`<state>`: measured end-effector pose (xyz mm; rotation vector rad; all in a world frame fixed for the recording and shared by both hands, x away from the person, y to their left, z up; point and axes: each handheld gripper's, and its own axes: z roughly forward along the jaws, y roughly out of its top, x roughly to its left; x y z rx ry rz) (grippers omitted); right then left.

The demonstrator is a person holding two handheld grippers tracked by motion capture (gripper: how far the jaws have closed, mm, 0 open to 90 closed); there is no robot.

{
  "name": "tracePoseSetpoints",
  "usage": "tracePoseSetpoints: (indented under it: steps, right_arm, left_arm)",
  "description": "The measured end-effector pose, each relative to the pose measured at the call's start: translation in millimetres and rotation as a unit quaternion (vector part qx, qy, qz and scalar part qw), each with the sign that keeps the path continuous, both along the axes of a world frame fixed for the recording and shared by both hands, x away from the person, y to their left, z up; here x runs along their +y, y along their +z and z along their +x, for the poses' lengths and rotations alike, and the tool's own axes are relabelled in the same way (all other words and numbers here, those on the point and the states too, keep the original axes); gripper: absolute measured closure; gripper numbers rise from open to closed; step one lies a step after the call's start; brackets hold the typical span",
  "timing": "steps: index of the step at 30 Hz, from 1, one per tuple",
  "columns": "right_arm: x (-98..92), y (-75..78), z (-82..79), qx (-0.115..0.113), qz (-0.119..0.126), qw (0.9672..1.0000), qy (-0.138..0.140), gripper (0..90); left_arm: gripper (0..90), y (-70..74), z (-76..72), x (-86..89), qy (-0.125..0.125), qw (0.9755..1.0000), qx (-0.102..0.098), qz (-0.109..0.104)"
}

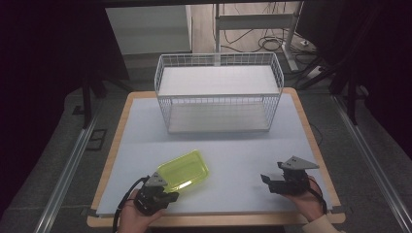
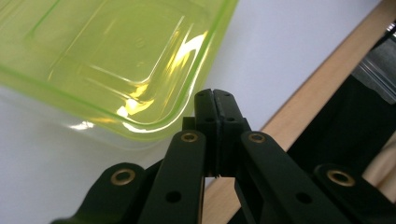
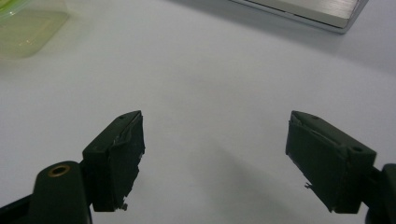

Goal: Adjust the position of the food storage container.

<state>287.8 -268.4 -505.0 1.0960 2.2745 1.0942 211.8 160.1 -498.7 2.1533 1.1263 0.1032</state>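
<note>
Left gripper view looks along the left hand-held gripper (image 2: 215,100), whose jaws are pressed together at the near corner rim of the translucent lime-green plastic tray (image 2: 116,60); whether the rim is actually pinched between them cannot be told from here. From above, that left hand-held gripper (image 1: 167,190) sits at the tray's (image 1: 187,170) near-left corner, and the tray looks tilted up off the white-covered table (image 1: 243,155). If the hold is only on a thin lip, the tray could slip or swing down when lifted. The left hand comes in low from the table's near edge. The right hand-held gripper (image 1: 265,180), well apart to the right, rests low with jaws wide apart over bare table. Beyond both stands a white wire basket (image 1: 218,92).
</note>
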Motion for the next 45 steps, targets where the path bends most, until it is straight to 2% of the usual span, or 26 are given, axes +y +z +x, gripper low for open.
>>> tracePoseSetpoints:
  steps: [12, 15, 22, 25, 26, 30, 33, 37, 41, 42, 43, 44, 45]
  right_arm:
    - [0.2, -0.4, 0.5, 0.000, -0.001, 1.0000, -0.001, 19.6]
    - [0.2, -0.5, 0.7, 0.000, -0.002, 1.0000, -0.001, 19.6]
    - [-0.3, -0.4, 0.9, 0.000, -0.002, 1.0000, -0.001, 19.6]
    - [-0.1, -0.4, 0.7, 0.000, -0.001, 1.0000, -0.001, 19.6]
    - [-0.1, -0.4, 0.7, 0.000, -0.001, 1.0000, -0.001, 19.6]
    - [-1.2, 0.2, 0.5, -0.001, 0.000, 1.0000, -0.004, 19.6]
    - [-1.2, 0.1, 0.8, -0.001, -0.001, 1.0000, -0.005, 19.6]
    - [-0.1, -0.3, 1.1, -0.002, -0.002, 1.0000, -0.003, 19.6]
    - [0.8, -0.6, 1.5, -0.002, -0.002, 1.0000, -0.003, 19.6]
    - [0.8, -0.6, 1.5, -0.002, -0.002, 1.0000, -0.003, 19.6]
    - [0.9, -0.6, 1.5, -0.002, -0.002, 1.0000, -0.003, 19.6]
    - [0.9, -0.6, 1.5, -0.002, -0.002, 1.0000, -0.003, 19.6]
    - [0.7, -0.8, 1.5, -0.002, -0.002, 1.0000, -0.003, 19.6]
  left_arm:
    - [90.0, -1.5, 10.2, 14.7, 0.031, 0.9995, -0.008, 0.001]
    - [90.0, -1.4, 12.0, 16.8, 0.041, 0.9991, -0.012, 0.007]
    - [90.0, -1.8, 12.5, 19.7, 0.048, 0.9987, -0.013, -0.004]
    - [90.0, 4.4, 9.6, 25.6, 0.047, 0.9982, -0.014, -0.034]
    - [90.0, 4.4, 9.6, 25.6, 0.047, 0.9982, -0.014, -0.034]
    - [90.0, 20.0, 7.5, 47.3, 0.076, 0.9951, -0.037, -0.050]
    - [90.0, 21.6, 11.8, 66.4, 0.109, 0.9919, -0.042, -0.051]
    - [90.0, 6.1, 24.4, 84.9, 0.141, 0.9884, -0.021, -0.052]
    - [90.0, -9.4, 40.7, 87.9, 0.146, 0.9878, 0.004, -0.053]
    - [90.0, -9.4, 40.7, 87.9, 0.146, 0.9878, 0.004, -0.053]
    - [90.0, -13.3, 49.2, 86.4, 0.144, 0.9873, 0.015, -0.065]
    - [90.0, -13.3, 49.2, 86.4, 0.144, 0.9873, 0.015, -0.065]
    - [90.0, -17.8, 55.6, 83.7, 0.147, 0.9871, 0.023, -0.060]
